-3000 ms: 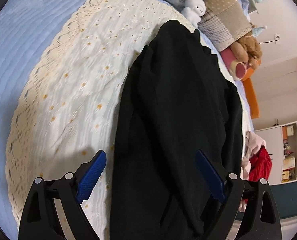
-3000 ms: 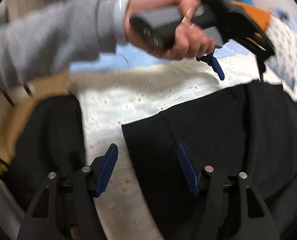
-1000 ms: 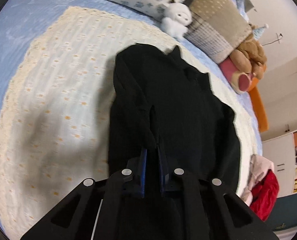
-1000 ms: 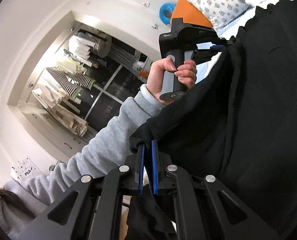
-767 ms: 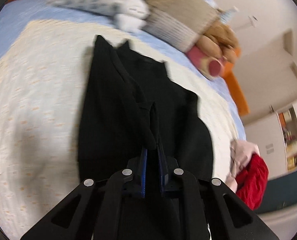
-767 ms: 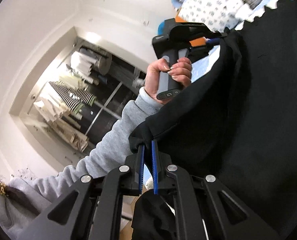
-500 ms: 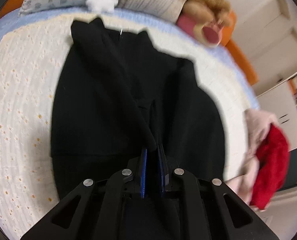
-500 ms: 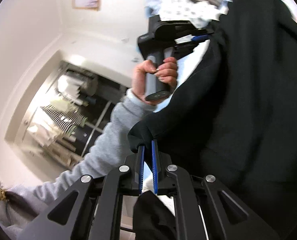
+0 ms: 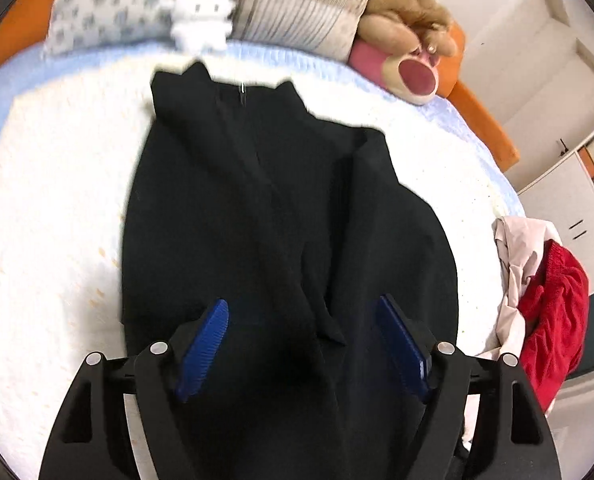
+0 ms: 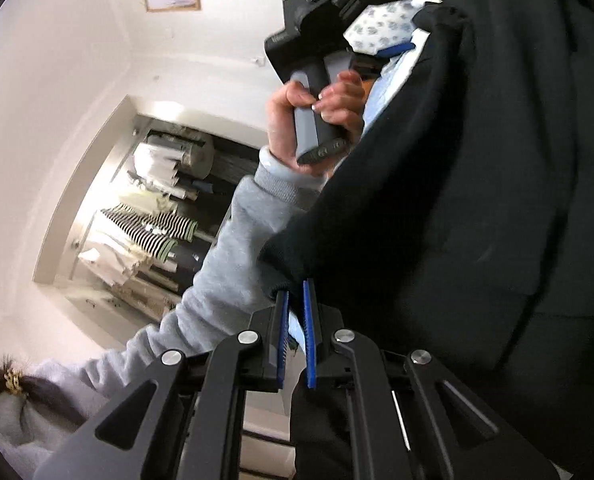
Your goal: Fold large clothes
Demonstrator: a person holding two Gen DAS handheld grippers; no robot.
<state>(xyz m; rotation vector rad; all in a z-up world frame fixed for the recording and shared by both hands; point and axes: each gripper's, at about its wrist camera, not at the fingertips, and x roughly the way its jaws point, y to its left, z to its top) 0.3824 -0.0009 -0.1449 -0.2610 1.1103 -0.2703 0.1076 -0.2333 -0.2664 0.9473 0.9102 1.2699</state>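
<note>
Looking along the left gripper point(image 9: 303, 334), we found its two blue pads point(image 9: 203, 346) standing wide apart; the jaws had just been opening, and nothing was pressed between them. A loose fold of the black garment point(image 9: 281, 200) lay in the gap, touching neither pad as far as we could tell.

We took the black garment as the landmark. It lay spread lengthwise on the white bedspread point(image 9: 45, 208), its collar end farthest from the left gripper. To its left we saw only bare bedspread. Beyond its collar end, from left to right, sat a floral pillow point(image 9: 113, 4), a small white plush toy point(image 9: 201, 20) just beside the collar, a striped beige cushion point(image 9: 297, 8) and a brown and pink plush toy point(image 9: 409, 40). To the right of the garment, at the bed's edge, lay a pile of pale and red clothes point(image 9: 545, 292).

In the right wrist view, an open wardrobe point(image 10: 149, 216) with hanging clothes stood to the left of the garment. A grey sleeve point(image 10: 225, 256) and a hand point(image 10: 309, 120) gripping the left gripper's handle came next. The right gripper point(image 10: 293, 312) had its pads drawn together, clamped on an edge of the black garment, which filled the right side of that view.
</note>
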